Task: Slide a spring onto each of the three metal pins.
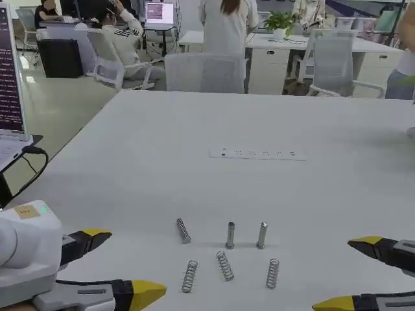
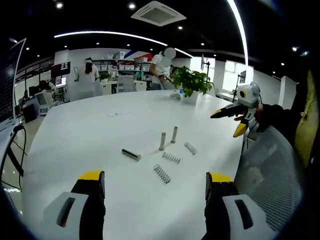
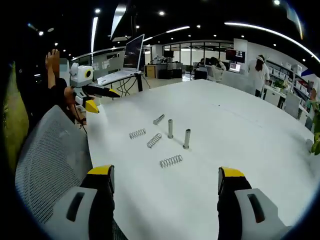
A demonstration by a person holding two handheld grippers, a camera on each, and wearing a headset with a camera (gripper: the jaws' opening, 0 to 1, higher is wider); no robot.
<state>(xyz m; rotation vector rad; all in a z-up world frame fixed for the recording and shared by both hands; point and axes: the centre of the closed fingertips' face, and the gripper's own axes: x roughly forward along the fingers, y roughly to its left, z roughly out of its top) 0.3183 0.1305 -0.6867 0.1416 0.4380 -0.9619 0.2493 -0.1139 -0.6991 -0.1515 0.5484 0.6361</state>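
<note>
Three metal pins stand in a row on the white table (image 1: 292, 201): the left pin (image 1: 183, 231) (image 2: 131, 155) (image 3: 158, 119) lies tipped over, the middle pin (image 1: 230, 235) (image 2: 162, 141) and the right pin (image 1: 261, 235) (image 2: 174, 134) are upright. In front of them lie three loose springs (image 1: 189, 276) (image 1: 224, 265) (image 1: 272, 273). My left gripper (image 1: 126, 265) (image 2: 155, 178) is open at the near left, apart from the springs. My right gripper (image 1: 347, 273) (image 3: 165, 172) is open at the near right, holding nothing.
A white power strip (image 1: 257, 154) lies further back on the table. A laptop (image 1: 10, 129) with a black cable sits off the left edge. A potted plant (image 2: 192, 82) stands at the far side. Chairs, desks and people are beyond the table.
</note>
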